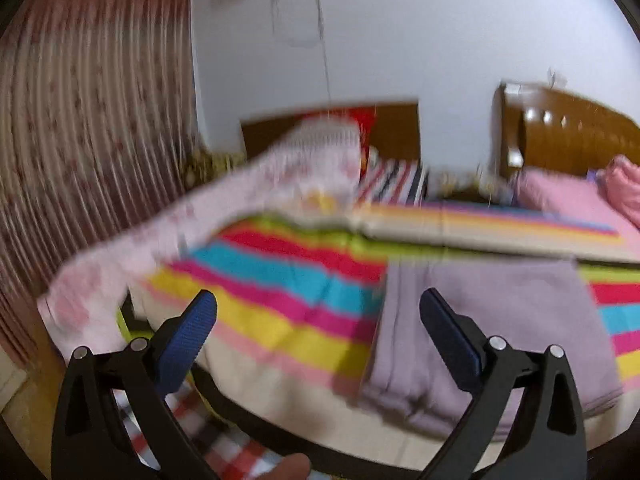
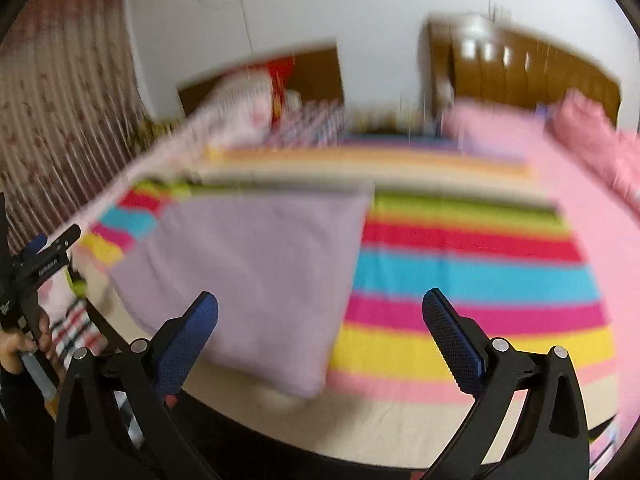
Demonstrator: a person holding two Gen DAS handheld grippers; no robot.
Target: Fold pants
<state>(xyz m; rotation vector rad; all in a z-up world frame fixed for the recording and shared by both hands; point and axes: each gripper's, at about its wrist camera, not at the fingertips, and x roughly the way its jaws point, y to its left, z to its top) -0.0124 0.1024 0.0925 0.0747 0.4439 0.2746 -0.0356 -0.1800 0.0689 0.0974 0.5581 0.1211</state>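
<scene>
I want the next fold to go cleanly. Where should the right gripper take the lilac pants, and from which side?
Probably the near corner of the lilac pants, by the bed edge, approached from the near side. They lie flat on the striped bedspread, already folded into a thick block, and that corner faces the right gripper, whose jaws stand open and empty.

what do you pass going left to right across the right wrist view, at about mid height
curtain → lilac folded pants → rainbow striped bedsheet → pink blanket along the right edge
</scene>
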